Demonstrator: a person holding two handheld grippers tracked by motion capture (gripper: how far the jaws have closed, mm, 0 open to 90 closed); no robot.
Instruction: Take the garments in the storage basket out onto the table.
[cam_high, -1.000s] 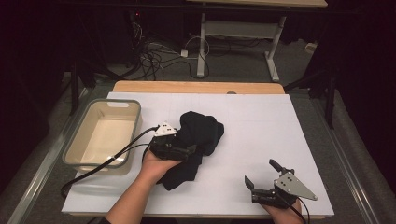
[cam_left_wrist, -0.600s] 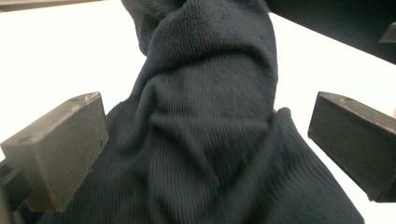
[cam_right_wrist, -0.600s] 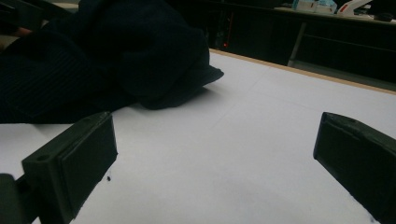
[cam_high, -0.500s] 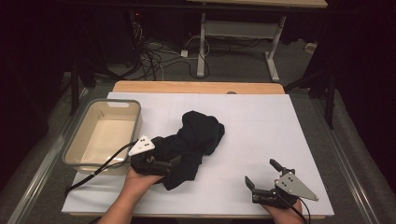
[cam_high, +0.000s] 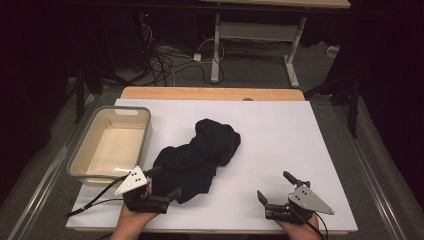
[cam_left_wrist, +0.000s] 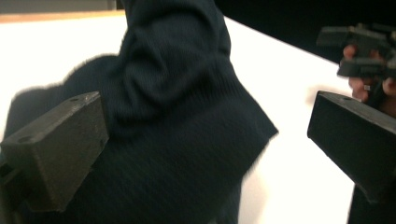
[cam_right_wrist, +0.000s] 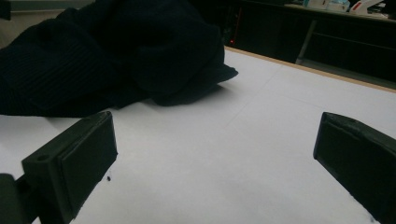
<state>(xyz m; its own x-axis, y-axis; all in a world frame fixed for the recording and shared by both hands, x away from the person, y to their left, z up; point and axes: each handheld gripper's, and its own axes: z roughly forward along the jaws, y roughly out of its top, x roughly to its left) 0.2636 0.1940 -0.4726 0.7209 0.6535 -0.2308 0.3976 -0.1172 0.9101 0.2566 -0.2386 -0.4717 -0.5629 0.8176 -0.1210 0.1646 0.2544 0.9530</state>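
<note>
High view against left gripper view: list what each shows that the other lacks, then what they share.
High view alone: the beige tub at the table's left, the wooden strip along the far edge, and floor cables beyond. Left gripper view alone: the garment's ribbed knit up close, bunched between and behind this gripper's wide-apart jaws. Shared: the dark garment, the white table, the left gripper open at the cloth's near edge, and the right gripper in its hand.
</note>
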